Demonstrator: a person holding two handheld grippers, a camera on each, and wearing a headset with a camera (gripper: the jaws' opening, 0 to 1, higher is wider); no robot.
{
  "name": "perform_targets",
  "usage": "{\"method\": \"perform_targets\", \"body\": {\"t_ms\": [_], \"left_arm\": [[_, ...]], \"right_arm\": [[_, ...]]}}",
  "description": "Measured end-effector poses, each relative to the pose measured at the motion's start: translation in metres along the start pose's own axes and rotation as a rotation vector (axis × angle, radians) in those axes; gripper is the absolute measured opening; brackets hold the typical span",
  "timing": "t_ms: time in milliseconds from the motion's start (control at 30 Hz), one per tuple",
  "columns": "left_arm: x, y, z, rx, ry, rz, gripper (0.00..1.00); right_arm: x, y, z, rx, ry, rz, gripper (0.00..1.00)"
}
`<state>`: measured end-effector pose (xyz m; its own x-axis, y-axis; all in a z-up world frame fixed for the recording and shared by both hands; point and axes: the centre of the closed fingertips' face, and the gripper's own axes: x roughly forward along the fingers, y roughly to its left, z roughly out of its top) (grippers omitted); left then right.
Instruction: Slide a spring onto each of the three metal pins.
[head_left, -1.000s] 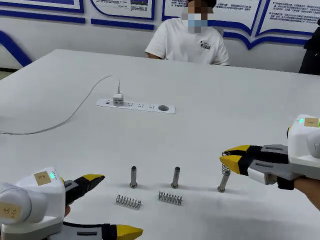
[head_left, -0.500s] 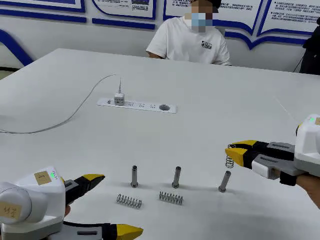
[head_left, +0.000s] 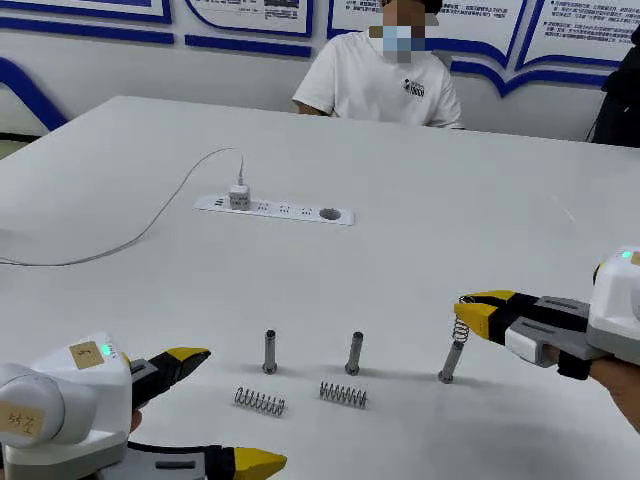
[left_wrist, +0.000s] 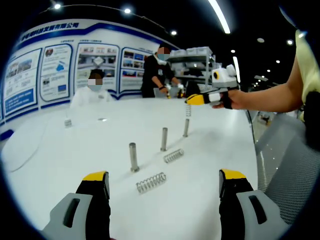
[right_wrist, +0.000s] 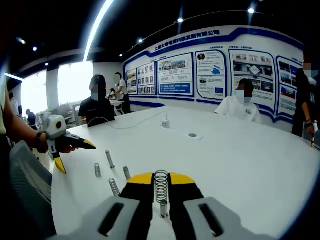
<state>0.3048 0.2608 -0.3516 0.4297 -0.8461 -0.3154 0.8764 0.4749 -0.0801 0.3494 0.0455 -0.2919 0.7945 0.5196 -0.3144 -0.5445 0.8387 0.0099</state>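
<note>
Three metal pins stand in a row on the white table: left pin (head_left: 269, 352), middle pin (head_left: 354, 353), right pin (head_left: 450, 361). Two loose springs lie in front of them, one (head_left: 260, 402) near the left pin and one (head_left: 343, 394) near the middle pin. My right gripper (head_left: 478, 309) is shut on a third spring (head_left: 460, 328), held upright with its lower end at the right pin's top. In the right gripper view that spring (right_wrist: 161, 186) hangs between the jaws, just above the pin (right_wrist: 163, 208). My left gripper (head_left: 222, 410) stands open at the near left, holding nothing.
A white power strip (head_left: 274, 210) with a plugged charger and a cable lies mid-table. A person in a white shirt (head_left: 378, 85) sits at the far edge. Bare tabletop (head_left: 150, 290) surrounds the pins.
My right gripper drew a little to the right with the spring and lifted it; the spring's lower end now sits at the right pin's top. The left gripper has stayed put.
</note>
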Motion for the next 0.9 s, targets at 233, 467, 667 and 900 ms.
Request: {"method": "perform_targets", "body": {"t_ms": [233, 467, 667, 900], "left_arm": [[0.000, 0.000, -0.001, -0.002, 0.003, 0.001, 0.92], [0.000, -0.001, -0.001, -0.003, 0.006, -0.001, 0.92], [0.000, -0.002, 0.000, -0.002, 0.008, 0.000, 0.92], [0.001, -0.003, -0.001, -0.004, 0.009, -0.004, 0.92]], "right_arm": [[0.002, -0.002, -0.005, 0.009, 0.000, 0.002, 0.12], [0.004, -0.004, -0.010, 0.014, 0.003, 0.002, 0.12], [0.004, -0.007, -0.013, 0.024, 0.003, -0.003, 0.12], [0.005, -0.007, -0.017, 0.038, -0.003, 0.000, 0.12]]}}
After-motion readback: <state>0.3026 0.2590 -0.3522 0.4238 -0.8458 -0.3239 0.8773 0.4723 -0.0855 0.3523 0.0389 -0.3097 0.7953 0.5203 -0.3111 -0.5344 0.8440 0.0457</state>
